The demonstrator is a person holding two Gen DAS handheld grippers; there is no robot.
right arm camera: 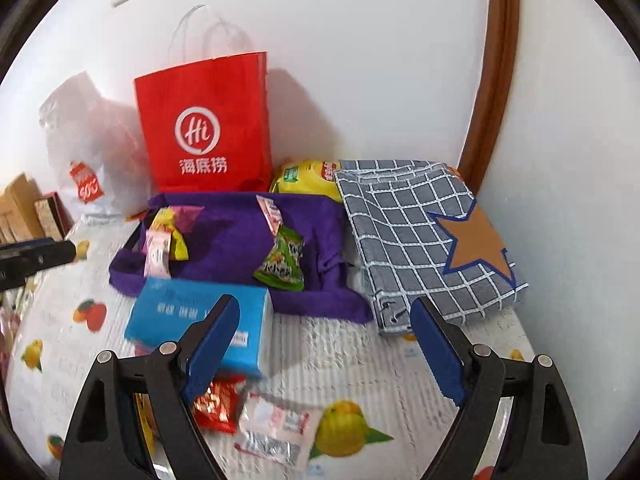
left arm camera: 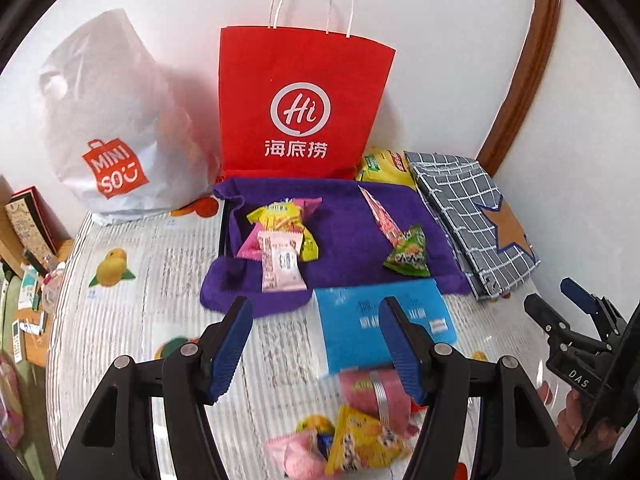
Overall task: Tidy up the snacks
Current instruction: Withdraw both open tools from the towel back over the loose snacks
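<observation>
A purple cloth-lined tray holds yellow and pink packets on its left. A green triangular packet and a long pink packet lie on its right. My left gripper hangs open over the table, nothing between its pads. Loose pink and yellow snacks lie blurred beneath it. My right gripper stands wide open and empty, above a red packet and a white packet.
A blue tissue pack lies in front of the tray. Behind stand a red paper bag, a white plastic bag and a yellow chip bag. A grey checked cloth covers a star-marked box at right. Clutter lines the left edge.
</observation>
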